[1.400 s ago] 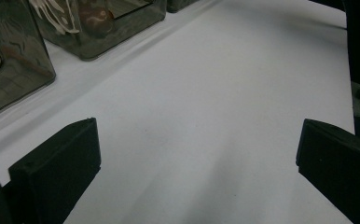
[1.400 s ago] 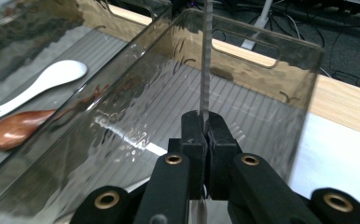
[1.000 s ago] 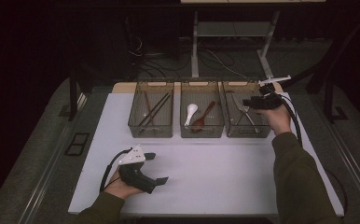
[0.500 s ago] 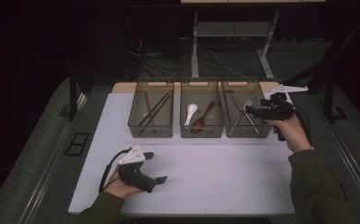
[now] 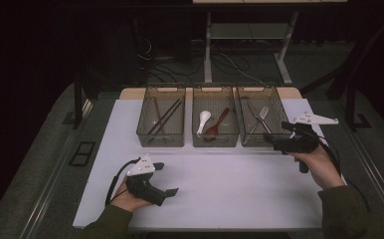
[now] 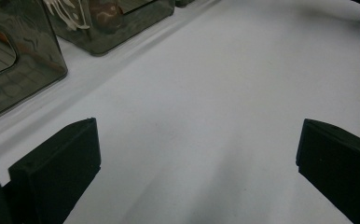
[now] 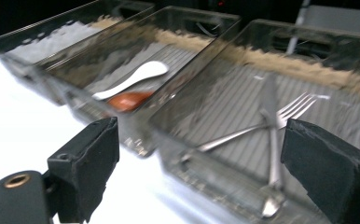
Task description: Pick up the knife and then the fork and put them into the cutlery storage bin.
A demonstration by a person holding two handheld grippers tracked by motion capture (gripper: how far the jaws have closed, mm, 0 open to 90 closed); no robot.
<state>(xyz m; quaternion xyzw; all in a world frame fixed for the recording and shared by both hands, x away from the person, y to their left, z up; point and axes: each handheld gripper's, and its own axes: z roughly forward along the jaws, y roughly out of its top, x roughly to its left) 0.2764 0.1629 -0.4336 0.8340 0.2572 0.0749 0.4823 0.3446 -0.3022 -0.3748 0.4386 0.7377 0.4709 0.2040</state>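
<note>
Withdrawn toward 5 o'clock from the fork bin [image 5: 259, 119], right gripper [image 5: 274, 139] jaws have just been opening (empty); left gripper [image 5: 167, 191] rests wide, idle.

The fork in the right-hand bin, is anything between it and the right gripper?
Yes: the bin's clear near wall. The right gripper, jaws just opened with nothing between them, sits outside that wall, and the fork lies inside on the bin floor, crossed with another utensil.
</note>
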